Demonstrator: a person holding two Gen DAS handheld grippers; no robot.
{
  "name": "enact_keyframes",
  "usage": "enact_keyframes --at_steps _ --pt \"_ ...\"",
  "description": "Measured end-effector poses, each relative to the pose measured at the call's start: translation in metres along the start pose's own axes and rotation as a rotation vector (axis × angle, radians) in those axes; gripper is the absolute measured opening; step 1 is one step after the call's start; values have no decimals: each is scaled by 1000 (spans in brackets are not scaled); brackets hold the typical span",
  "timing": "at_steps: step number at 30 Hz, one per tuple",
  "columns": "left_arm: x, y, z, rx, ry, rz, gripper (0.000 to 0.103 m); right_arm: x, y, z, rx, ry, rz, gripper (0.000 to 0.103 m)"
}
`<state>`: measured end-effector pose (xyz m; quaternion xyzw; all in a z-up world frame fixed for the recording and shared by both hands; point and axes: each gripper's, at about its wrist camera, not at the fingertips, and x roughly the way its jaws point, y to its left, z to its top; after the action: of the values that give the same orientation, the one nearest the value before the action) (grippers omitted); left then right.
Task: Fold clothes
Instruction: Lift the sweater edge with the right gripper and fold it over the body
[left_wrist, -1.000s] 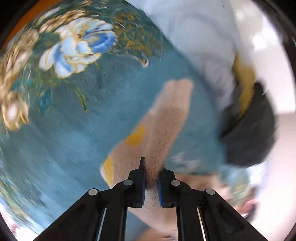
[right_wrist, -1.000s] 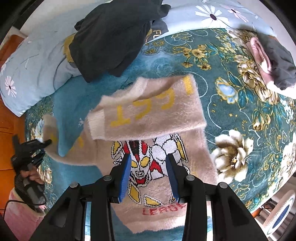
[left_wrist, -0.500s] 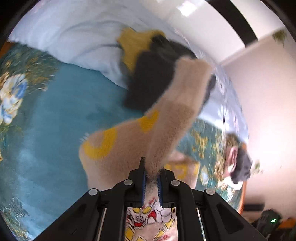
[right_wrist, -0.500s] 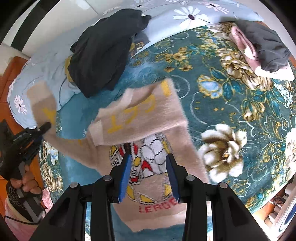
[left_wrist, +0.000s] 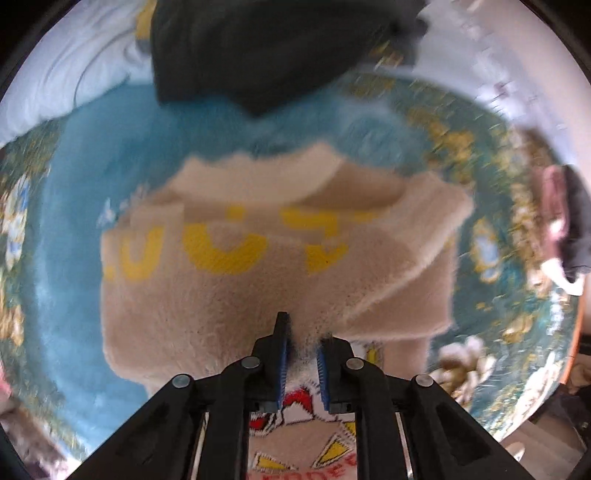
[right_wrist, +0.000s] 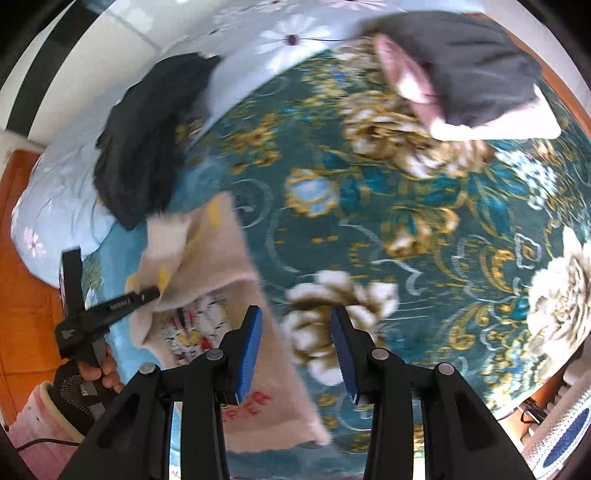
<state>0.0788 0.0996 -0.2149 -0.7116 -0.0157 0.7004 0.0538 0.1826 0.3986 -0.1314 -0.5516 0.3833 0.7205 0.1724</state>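
— Sweater (left_wrist: 236, 295) position, and what is altered from half a second ago?
— It is laid on the teal flowered bedspread (right_wrist: 424, 236), beige and fuzzy, with yellow letters. The sleeve (left_wrist: 258, 251), which was held up in the air half a second ago, is now brought down across the chest. Its fabric is pinched between the blue pads of the left tongs (left_wrist: 301, 354). The right tongs (right_wrist: 297, 350) are seen held apart with nothing between them, as before, but swung off the sweater toward the bedspread's white flower.

— What is given by one view only?
— From the right wrist, the left tongs (right_wrist: 147, 295) are seen from outside, gripped by a hand (right_wrist: 99, 373) at a pink sleeve. From the left wrist, the cartoon print (left_wrist: 295, 406) is shown just under the pads.

— And farther off?
— A dark garment (right_wrist: 147, 136) is draped over a pale blue flowered pillow (right_wrist: 55, 199). A pink and grey pile of clothes (right_wrist: 454, 74) is set at the far corner. Orange wood and a white wall are made out beyond.
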Motion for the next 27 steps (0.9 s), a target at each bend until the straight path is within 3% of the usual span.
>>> enact_keyframes --at_steps 1,3,4,9,14,18,22,24,27 --pt "1 2 -1 -25 10 -1 22 -1 -8 3 10 2 -1 40" --pt "-7 5 -4 -50 5 -44 60 -3 -25 8 29 5 -3 40" --pt "-12 6 -6 -61 1 -66 63 -4 -34 10 38 7 -4 40" --pt "-57 18 -22 -60 -78 -145 63 8 -29 15 13 31 41 40" --pt "-80 94 -63 -299 -164 -176 66 43 -5 8 -46 116 108 40" --pt "-51 173 -126 -546 -87 -101 66 84 13 -17 -82 249 129 44" --pt "-19 220 -187 -740 -11 -125 66 114 14 -47 -99 346 102 44" --pt "-8 225 -200 -756 15 -131 66 127 9 -59 -102 386 78 44" --pt "12 222 -206 -703 56 -125 66 144 -5 -72 -68 420 41 44"
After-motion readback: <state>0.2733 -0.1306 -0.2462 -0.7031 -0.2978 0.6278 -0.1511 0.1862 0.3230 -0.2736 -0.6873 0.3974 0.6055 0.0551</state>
